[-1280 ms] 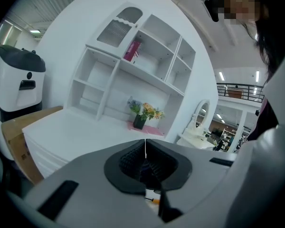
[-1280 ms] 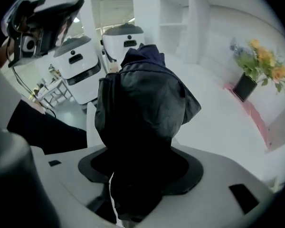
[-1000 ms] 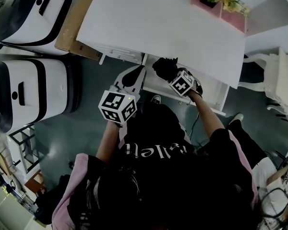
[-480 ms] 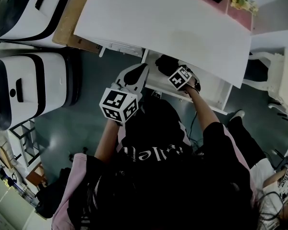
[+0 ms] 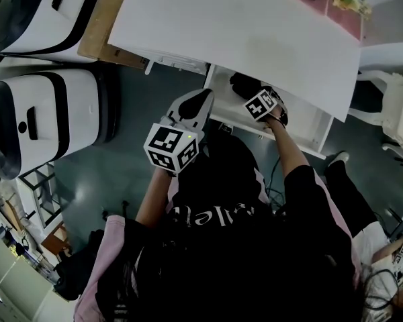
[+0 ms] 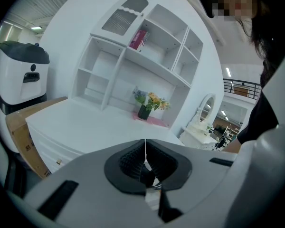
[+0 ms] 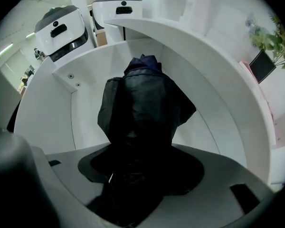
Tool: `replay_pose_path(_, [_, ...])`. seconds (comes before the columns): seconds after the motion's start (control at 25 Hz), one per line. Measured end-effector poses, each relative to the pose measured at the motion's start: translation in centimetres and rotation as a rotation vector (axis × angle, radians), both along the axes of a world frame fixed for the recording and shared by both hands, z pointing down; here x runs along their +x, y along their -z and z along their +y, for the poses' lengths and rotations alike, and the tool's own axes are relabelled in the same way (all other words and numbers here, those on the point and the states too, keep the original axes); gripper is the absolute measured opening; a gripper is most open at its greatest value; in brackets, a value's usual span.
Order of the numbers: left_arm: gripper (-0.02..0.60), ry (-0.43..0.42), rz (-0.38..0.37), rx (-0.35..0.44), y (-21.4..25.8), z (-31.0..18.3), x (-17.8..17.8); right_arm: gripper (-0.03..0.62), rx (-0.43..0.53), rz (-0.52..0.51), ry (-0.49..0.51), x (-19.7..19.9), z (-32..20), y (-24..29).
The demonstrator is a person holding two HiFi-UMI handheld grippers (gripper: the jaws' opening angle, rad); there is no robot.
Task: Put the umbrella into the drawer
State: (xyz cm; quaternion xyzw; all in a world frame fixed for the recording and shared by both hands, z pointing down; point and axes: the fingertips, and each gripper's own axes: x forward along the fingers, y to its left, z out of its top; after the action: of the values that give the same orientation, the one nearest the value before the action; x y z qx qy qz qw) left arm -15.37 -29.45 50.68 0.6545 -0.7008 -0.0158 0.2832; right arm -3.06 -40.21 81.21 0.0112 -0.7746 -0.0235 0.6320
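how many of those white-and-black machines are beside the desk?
2. One machine sits at the head view's top left, beside the cardboard box; the other is just below it in that view, on the floor. More may sit out of frame.

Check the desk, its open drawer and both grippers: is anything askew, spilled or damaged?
Nothing stands out. The right gripper holds the folded black umbrella inside the open drawer of the white desk. The left gripper is shut and empty. No spill or damage shows.
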Motion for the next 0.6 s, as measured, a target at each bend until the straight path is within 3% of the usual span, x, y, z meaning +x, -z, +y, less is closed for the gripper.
replay_pose_path(0.6, [0.017, -0.001, -0.005, -0.006, 0.1, 2.5, -1.0, 0.293, 0.07, 0.005, -0.023, 1.0, -0.4, 1.1])
